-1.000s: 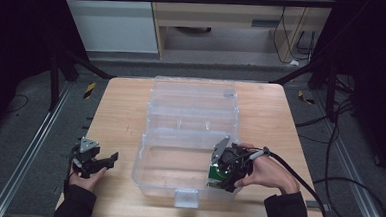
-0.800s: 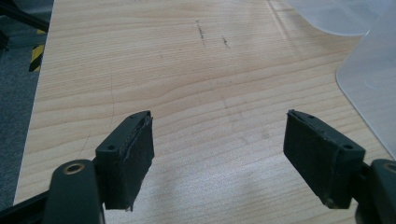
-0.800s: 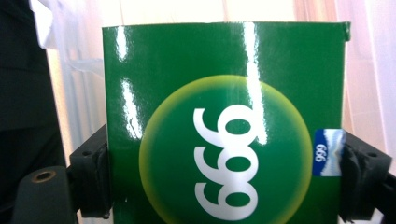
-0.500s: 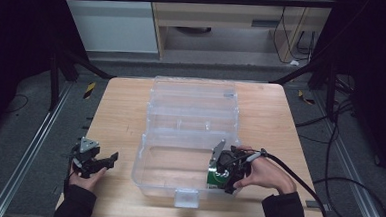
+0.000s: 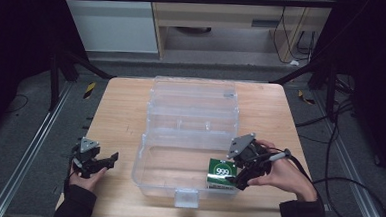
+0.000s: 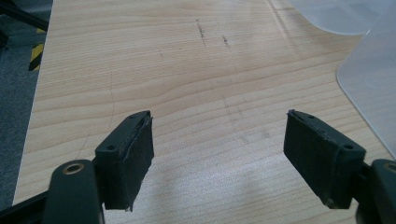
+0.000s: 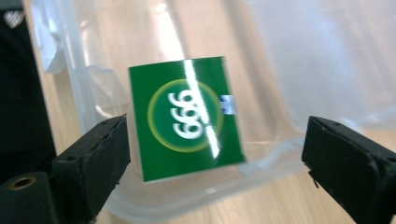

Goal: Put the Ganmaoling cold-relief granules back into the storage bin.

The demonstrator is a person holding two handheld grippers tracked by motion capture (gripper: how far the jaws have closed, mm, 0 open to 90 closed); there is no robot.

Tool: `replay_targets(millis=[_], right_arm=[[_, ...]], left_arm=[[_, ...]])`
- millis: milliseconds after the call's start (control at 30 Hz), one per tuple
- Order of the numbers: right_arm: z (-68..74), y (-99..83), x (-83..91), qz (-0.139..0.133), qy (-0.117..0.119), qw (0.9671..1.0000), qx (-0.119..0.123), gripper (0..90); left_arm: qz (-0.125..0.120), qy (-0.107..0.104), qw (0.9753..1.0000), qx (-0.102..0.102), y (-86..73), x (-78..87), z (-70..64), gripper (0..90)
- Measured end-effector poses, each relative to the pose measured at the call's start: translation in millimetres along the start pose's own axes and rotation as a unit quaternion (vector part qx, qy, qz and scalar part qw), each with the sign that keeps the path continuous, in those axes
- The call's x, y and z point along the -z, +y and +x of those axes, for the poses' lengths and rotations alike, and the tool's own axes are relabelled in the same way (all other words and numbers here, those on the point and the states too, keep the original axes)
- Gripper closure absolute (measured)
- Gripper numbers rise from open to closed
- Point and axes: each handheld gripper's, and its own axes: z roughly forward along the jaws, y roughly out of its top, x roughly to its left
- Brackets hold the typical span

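A green carton (image 5: 222,173) marked 999 lies inside a clear plastic container (image 5: 143,158), in its near right corner. My right gripper (image 5: 237,172) hovers at that corner, open, its jaws wide on either side of the carton and not touching it. In the right gripper view the carton (image 7: 187,116) sits beyond the container's rim (image 7: 261,158), between the spread jaws of the right gripper (image 7: 217,135). My left gripper (image 5: 105,161) rests low over the table at the near left, open and holding nothing. In its own view the left gripper (image 6: 217,135) shows bare wood between its jaws.
The container's clear lid (image 5: 192,91) lies folded back toward the far side of the wooden table (image 5: 115,114). A latch (image 5: 185,198) juts from the container's near wall. The container's corner (image 6: 373,84) lies to the right of the left gripper. Cables trail off the table's right edge.
The right gripper, which was close over the green carton, has opened and drawn back slightly to the right, leaving the carton lying in the container. The left gripper has not moved.
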Motion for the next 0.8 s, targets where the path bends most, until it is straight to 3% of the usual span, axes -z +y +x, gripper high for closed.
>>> replay_targets(millis=[67, 133, 333, 667, 700, 733, 767, 800], right_arm=[[-1.8, -5.1, 9.7, -0.029, -0.018, 0.9992, -0.020, 5.6], [-3.8, -11.8, 17.9, -0.061, -0.041, 0.9963, -0.046, 5.8], [-7.1, -36.6, 28.6, -0.112, -0.099, 0.9823, -0.113, 3.3], [-10.7, -82.0, 21.3, -0.154, -0.156, 0.9507, -0.219, 2.9], [-10.7, -82.0, 21.3, -0.154, -0.156, 0.9507, -0.219, 2.9], [-11.3, -86.1, 20.1, -0.157, -0.158, 0.9469, -0.232, 2.7], [-13.7, -94.6, 16.4, -0.160, -0.171, 0.9394, -0.250, 2.6], [-15.5, -98.7, 14.2, -0.159, -0.178, 0.9358, -0.259, 2.1]], left_arm=[[0.001, 0.000, 1.0000, 0.000, 0.0, 0.0, -0.1, 23.6], [0.001, 0.000, 1.0000, 0.000, 0.0, 0.0, -0.3, 23.6], [0.001, 0.001, 1.0000, 0.000, -0.1, 0.1, -0.3, 23.6], [0.002, 0.001, 1.0000, 0.000, -0.1, 0.2, -0.3, 23.6], [0.002, 0.002, 1.0000, 0.000, -0.1, 0.3, -0.3, 23.6], [0.001, 0.002, 1.0000, 0.000, -0.2, 0.2, -0.2, 23.6], [0.000, 0.001, 1.0000, 0.001, -0.2, 0.0, 0.0, 23.6], [0.000, 0.001, 1.0000, 0.001, -0.2, 0.0, 0.0, 23.6]])
